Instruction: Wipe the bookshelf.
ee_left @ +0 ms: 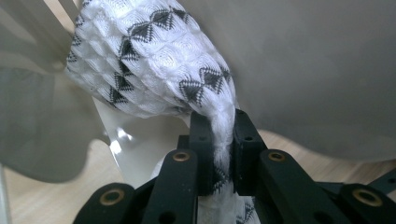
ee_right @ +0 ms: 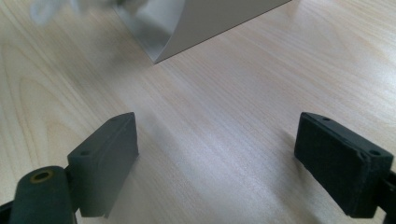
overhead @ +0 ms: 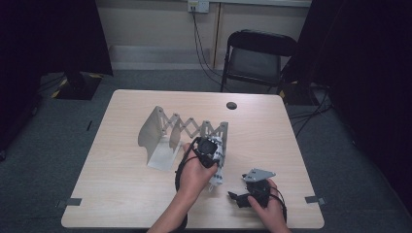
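Observation:
A white cloth with black diamond patterns [ee_left: 154, 60] is pinched between my left gripper's [ee_left: 218, 140] black jaws, bunched up against the grey expanding rack [overhead: 165, 132]. From above, the left gripper [overhead: 208, 148] sits at the rack's right end plate, the cloth [overhead: 218, 170] hanging under the hand. My right gripper [ee_right: 217, 154] hovers low over the wooden table [ee_right: 224, 107] with its jaws wide apart and nothing between them; in the high view it [overhead: 238, 196] rests near the table's front right.
The rack's scissor lattice spans the table's middle between two upright end plates. A corner of a grey plate [ee_right: 205, 23] lies ahead of the right gripper. A folding chair [overhead: 257, 56] stands beyond the table's far edge. A small round hole [overhead: 231, 105] marks the far tabletop.

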{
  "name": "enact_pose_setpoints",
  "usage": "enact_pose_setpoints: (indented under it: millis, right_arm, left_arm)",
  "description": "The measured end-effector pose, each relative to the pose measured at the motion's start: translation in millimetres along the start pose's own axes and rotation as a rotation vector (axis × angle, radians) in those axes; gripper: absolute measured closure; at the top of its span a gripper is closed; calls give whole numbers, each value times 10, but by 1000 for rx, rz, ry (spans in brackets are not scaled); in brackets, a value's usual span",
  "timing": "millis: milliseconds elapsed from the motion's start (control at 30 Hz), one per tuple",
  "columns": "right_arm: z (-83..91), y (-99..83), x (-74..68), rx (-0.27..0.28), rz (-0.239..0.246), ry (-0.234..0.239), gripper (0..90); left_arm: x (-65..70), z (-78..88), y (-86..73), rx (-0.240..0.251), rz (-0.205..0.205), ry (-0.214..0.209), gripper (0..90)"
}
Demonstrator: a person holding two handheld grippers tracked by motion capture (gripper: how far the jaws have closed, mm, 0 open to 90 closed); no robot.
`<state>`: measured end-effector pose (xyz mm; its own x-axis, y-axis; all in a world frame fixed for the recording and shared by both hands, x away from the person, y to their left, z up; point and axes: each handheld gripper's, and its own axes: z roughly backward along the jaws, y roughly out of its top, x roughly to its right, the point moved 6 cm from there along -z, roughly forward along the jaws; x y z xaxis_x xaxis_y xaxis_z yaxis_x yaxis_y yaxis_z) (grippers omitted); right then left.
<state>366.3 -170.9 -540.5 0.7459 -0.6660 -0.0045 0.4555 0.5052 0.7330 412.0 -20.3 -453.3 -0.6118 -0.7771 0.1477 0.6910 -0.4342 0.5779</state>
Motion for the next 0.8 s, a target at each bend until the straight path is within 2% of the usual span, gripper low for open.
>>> enact_pose_setpoints:
  millis: [67,200,233,400,600,733,767,800]
  right_arm:
    - [0,0,0,0,0,0,128]
    - [1,-1,0,-1,1,1,128]
    - [1,-1,0,-1,1,1,128]
    - [1,-1,0,-1,1,1,128]
    - [1,0,-1,-1,-1,1,128]
    - [1,0,0,-1,0,1,128]
    - [0,0,0,0,-1,0,128]
    - [0,0,0,0,-1,0,128]
  left_arm:
    - [-16,-102,-105,-19,13,-2,818]
    - [-15,-205,-215,-40,14,-7,818]
    - [-12,-268,-286,-53,17,-5,818]
    - [-32,-302,-354,-48,29,-5,818]
    - [-53,-238,-319,-49,41,-12,817]
    - [-45,-82,-182,-25,27,-11,817]
    - [-36,38,-72,-1,17,-7,817]
    - [-36,38,-72,-1,17,-7,817]
